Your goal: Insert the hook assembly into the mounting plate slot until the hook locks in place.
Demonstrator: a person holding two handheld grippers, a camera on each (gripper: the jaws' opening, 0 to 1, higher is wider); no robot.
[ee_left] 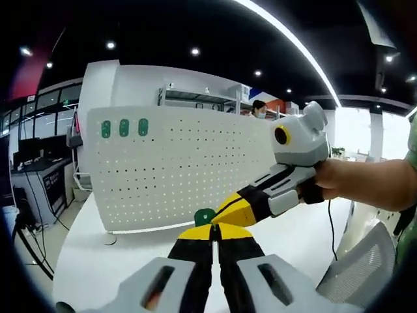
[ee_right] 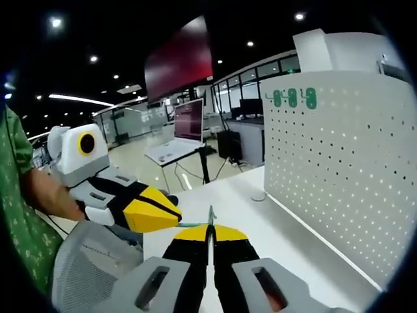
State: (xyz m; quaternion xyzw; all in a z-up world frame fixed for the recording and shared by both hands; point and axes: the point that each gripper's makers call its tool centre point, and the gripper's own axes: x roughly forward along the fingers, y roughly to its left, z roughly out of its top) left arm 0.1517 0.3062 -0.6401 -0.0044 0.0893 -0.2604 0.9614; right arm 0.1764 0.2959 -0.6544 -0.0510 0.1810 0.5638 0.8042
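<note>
Left gripper view: my left claw is pinched closed on the green hook at six o'clock; the white pegboard stands behind it, and my right claw touches from three o'clock.

Right gripper view: my right claw is closed on the hook's thin edge; my left claw meets it from nine o'clock, pegboard at three.

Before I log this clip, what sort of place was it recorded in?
Probably an open-plan office or lab: a white table carrying a perforated pegboard, rows of desks with monitors behind, and a black ceiling with downlights.
</note>
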